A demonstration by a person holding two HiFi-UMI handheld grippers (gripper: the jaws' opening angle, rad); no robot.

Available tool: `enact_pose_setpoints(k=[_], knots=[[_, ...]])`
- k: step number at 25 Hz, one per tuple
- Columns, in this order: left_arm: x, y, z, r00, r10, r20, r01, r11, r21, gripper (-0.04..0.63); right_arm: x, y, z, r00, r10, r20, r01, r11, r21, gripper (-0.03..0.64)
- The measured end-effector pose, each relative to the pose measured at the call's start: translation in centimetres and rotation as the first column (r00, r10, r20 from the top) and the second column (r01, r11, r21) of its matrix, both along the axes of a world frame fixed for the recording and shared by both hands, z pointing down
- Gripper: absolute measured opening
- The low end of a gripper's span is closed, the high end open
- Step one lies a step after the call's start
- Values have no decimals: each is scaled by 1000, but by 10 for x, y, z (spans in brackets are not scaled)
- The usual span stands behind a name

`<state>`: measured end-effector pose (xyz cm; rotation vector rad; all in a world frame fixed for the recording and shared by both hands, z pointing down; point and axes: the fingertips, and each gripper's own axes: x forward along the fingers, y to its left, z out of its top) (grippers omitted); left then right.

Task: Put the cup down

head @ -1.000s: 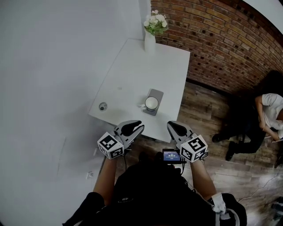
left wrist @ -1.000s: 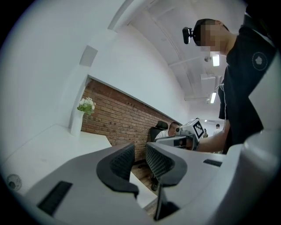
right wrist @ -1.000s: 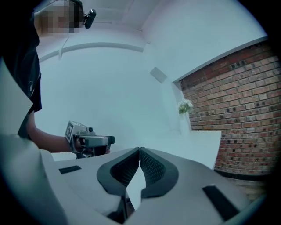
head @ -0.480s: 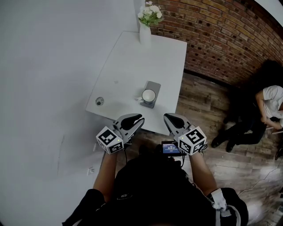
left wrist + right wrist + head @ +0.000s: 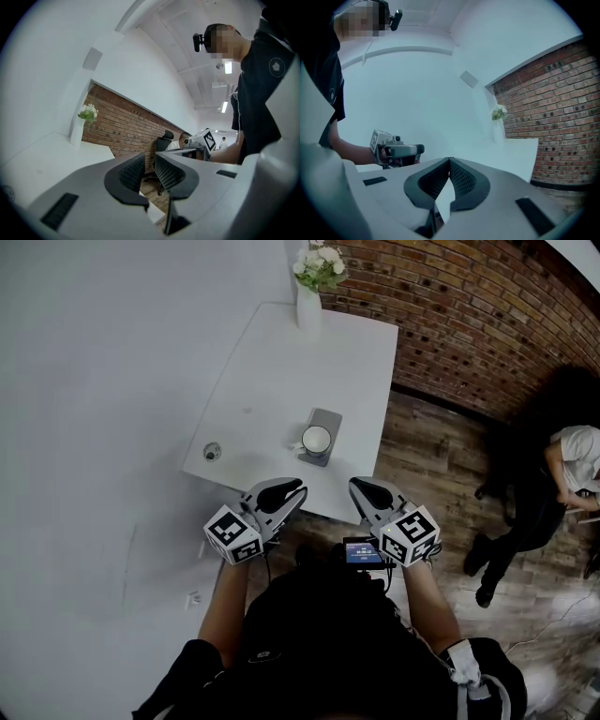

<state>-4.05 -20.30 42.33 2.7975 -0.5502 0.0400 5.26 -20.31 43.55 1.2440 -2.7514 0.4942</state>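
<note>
A white cup (image 5: 316,440) stands upright on a grey mat (image 5: 329,418) near the front of the white table (image 5: 281,362), with nothing touching it. Both grippers hover short of the table's near edge, close to the person's body. My left gripper (image 5: 298,489) (image 5: 150,161) shows a narrow gap between its jaws and holds nothing. The right gripper (image 5: 357,486) (image 5: 449,161) is shut, its pads touching at the tips and empty. Neither gripper view shows the cup.
A white vase of flowers (image 5: 307,307) (image 5: 76,132) stands at the table's far edge by the brick wall (image 5: 469,324). A small round object (image 5: 212,451) lies at the table's left front. A person (image 5: 567,460) sits at the right on the wooden floor (image 5: 431,474).
The cup has stayed on its mat. Both grippers have kept about the same place near the body. The seated person at the right has shifted their legs.
</note>
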Motion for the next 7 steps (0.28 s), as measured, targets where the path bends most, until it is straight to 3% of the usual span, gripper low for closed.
enact_pose_setpoints(k=[7], knots=[[0,0,-1,1000,7,0,-7,1000,-5,71,-1,0,1,1000,-3,-1,3,1000,-7,14]])
